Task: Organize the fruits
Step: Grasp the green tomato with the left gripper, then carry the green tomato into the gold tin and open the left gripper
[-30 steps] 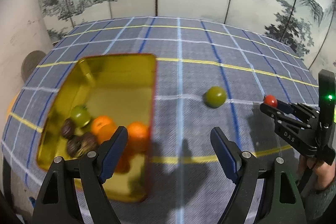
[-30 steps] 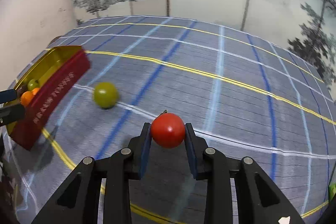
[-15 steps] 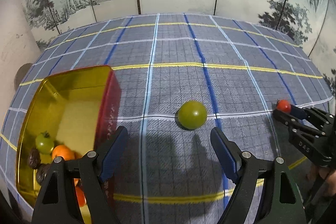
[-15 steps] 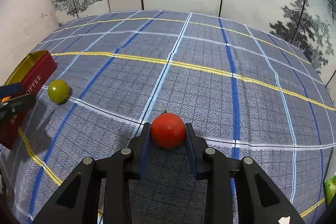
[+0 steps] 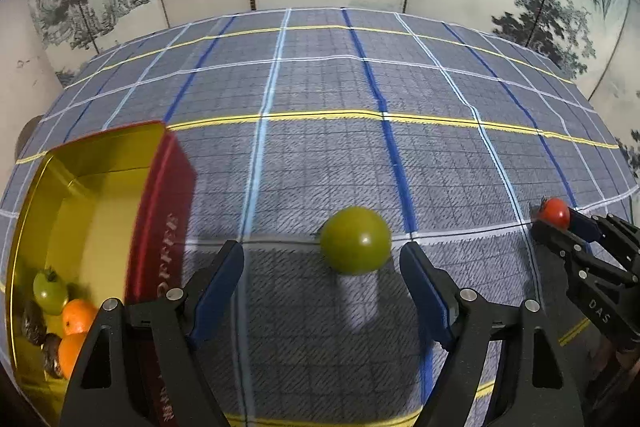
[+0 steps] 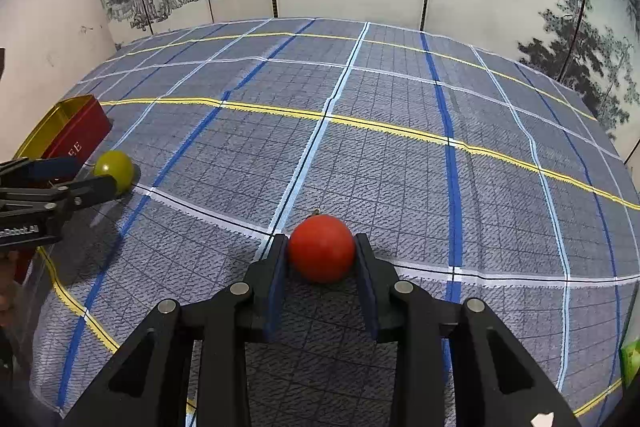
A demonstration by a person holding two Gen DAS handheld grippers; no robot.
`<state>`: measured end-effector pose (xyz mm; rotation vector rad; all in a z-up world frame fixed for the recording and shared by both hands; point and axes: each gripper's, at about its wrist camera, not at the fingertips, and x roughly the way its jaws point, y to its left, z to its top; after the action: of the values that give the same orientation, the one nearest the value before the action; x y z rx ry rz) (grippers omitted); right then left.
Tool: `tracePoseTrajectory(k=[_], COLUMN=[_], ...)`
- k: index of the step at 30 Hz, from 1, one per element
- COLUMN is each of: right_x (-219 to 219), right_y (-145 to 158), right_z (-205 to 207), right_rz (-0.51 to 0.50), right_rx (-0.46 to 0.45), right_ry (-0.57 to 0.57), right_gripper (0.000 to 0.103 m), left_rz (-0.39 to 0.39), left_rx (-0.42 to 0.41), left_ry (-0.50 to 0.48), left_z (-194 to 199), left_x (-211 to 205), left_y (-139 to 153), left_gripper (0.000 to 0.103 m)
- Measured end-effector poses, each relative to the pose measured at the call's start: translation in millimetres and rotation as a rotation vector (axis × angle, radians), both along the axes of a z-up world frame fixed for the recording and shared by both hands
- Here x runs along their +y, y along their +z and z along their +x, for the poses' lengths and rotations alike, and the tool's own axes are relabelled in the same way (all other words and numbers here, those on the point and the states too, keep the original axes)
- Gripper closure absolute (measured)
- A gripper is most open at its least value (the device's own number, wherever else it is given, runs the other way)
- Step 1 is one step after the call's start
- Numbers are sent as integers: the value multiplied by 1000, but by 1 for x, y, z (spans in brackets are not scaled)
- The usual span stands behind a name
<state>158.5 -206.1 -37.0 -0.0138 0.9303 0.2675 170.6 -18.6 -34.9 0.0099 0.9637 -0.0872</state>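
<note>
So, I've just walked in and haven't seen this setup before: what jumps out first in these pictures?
A red tomato is pinched in the right tool just above the blue checked tablecloth. A green tomato lies loose on the cloth ahead of the open left tool. At the left stands a red tin with a gold inside, holding oranges, a green tomato and dark fruits.

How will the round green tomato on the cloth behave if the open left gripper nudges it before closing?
The round green tomato is smooth and sits free on flat checked cloth, so it probably rolls. Its glossy skin may slip. The left gripper brackets it without touching.
</note>
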Motion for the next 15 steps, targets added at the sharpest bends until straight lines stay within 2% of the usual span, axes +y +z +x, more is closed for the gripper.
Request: tracePoseTrajectory(k=[4, 6, 8, 10, 11, 15], right_x=[0, 0, 0, 0, 0, 0], right_y=[0, 0, 0, 0, 0, 0], right_z=[0, 0, 0, 0, 0, 0], right_rz=[-1, 1, 2, 2, 1, 1], right_rx=[0, 0, 1, 1, 1, 1], right_ry=[0, 0, 0, 0, 0, 0], right_gripper=[71, 71, 71, 71, 71, 71], left_rz=[3, 17, -1, -2, -4, -11], left_rx=[1, 24, 49, 42, 42, 48], left_ry=[-9, 0, 5, 5, -3, -4], left_z=[9, 13, 15, 12, 10, 0], left_x=[-6, -8, -7, -7, -8, -8], left_y=[-3, -7, -10, -9, -9, -8], left_gripper=[30, 46, 55, 59, 64, 65])
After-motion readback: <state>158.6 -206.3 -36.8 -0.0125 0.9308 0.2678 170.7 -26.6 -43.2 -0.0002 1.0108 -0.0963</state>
